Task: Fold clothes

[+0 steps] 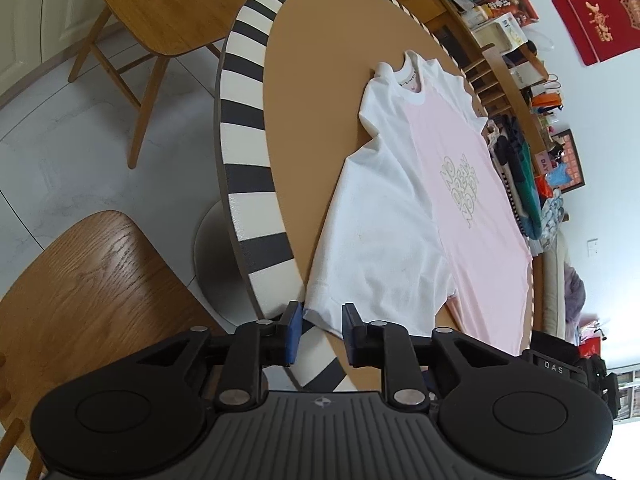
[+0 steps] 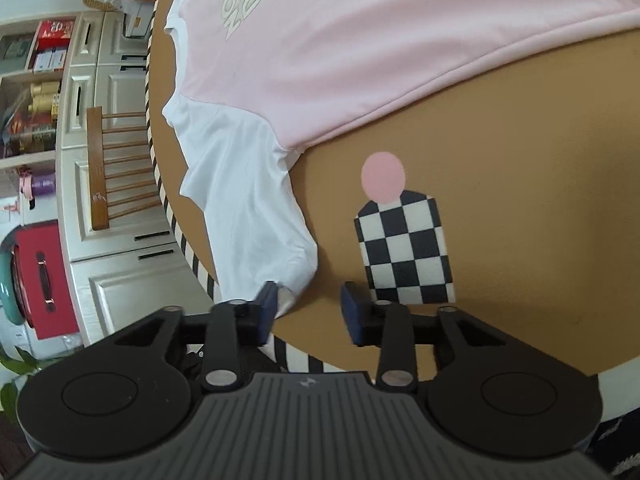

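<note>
Lies spread flat and face up on the round worktop (image 1: 304, 128): pink-and-white T-shirt (image 1: 472, 208), both sleeves out, no fold made yet. Hover at the sleeve ends, left gripper (image 1: 321, 334) and right gripper (image 2: 309, 311), jaws parted, clamping no cloth. Judged barely begun: sleeves and body all left to fold.

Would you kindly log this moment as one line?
left gripper: open at white sleeve hem | right gripper: open beside other white sleeve | pink-and-white T-shirt: flat, unfolded | round brown table
</note>
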Motion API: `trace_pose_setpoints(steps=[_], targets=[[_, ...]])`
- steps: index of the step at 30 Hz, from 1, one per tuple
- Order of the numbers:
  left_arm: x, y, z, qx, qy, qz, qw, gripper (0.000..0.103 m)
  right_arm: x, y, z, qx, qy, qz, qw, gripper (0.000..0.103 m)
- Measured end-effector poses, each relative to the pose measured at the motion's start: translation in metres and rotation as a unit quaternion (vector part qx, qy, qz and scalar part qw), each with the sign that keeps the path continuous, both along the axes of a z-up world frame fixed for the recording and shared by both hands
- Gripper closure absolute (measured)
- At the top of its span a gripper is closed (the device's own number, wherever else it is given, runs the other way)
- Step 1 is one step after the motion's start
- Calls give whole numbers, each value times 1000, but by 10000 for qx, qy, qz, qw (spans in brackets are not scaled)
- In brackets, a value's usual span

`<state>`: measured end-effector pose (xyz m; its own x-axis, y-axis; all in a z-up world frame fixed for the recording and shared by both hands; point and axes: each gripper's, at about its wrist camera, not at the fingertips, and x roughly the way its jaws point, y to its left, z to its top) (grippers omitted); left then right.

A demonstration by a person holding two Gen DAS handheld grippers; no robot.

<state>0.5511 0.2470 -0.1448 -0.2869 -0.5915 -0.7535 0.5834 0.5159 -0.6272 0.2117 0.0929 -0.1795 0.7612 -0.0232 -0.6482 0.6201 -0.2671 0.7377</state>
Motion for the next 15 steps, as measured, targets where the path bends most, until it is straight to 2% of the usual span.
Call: trace_pose_setpoints(steps=[5, 7, 9, 10, 13, 15], targets=[[1, -7, -3, -15, 126, 54, 9999, 75, 0, -4, -4, 64, -95, -91, 9999, 59], [2, -8, -5, -27, 215, 80, 9997, 75, 6, -5, -8, -8, -75, 17, 10000, 66], [2, -9, -8, -49, 324, 115, 9994, 76, 10, -6, -11, -72, -56, 117, 9999, 94], [2, -9, -9, -55, 364, 124, 9992, 81, 10, -5, -12, -82, -46, 144, 9999, 100], [1, -8, -12, -23, 335, 124, 9994, 96, 10, -2, -9, -210, -40, 248, 9995, 100], [-1, -5, -9, -89, 284, 105, 9995, 98, 8, -1, 1, -359, -65, 455, 9983, 100]])
